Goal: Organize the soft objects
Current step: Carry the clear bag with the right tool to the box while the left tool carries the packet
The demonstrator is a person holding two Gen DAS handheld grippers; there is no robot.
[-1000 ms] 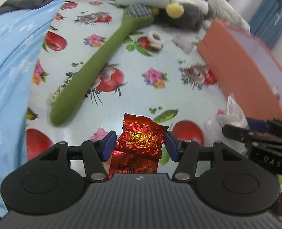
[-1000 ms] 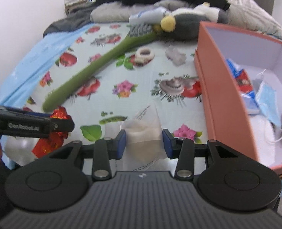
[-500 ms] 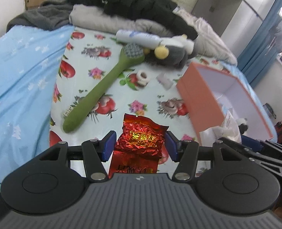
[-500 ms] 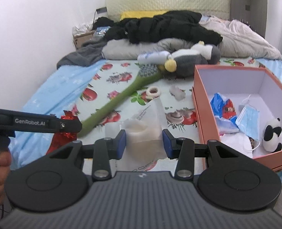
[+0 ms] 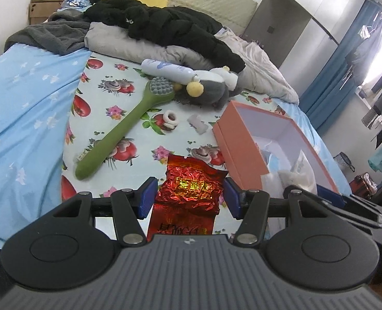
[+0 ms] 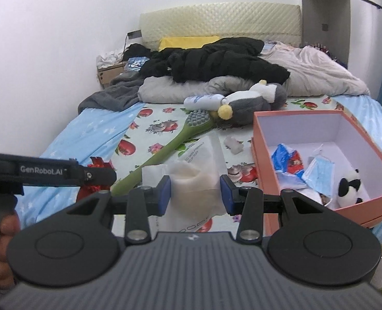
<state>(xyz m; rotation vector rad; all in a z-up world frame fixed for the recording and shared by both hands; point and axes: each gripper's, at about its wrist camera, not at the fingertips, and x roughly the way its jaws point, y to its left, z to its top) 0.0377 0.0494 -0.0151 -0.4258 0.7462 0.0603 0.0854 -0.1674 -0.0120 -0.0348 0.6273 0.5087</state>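
My left gripper (image 5: 189, 197) is shut on a crinkled red foil packet (image 5: 191, 191) and holds it above the fruit-print sheet. My right gripper (image 6: 195, 193) is shut on a translucent white pouch (image 6: 195, 178), held left of the open orange box (image 6: 260, 139). The box also shows in the left wrist view (image 5: 240, 142); it holds a blue wrapper (image 6: 285, 159), a blue face mask (image 6: 320, 170) and a small panda toy (image 6: 349, 184). The left gripper appears at the left of the right wrist view (image 6: 98, 175), still holding the red packet (image 6: 98, 165).
On the bed lie a long green massage brush (image 5: 124, 131), a white bottle (image 5: 165, 68), a grey plush with a yellow pompom (image 5: 206, 90), a white ring (image 5: 170, 117) and a small white piece (image 5: 197, 125). Black and grey clothes (image 5: 165, 25) are heaped at the headboard.
Both grippers have lifted up and back from the bed with their loads, so much more of the bed and box interior shows. Each grip is unchanged.
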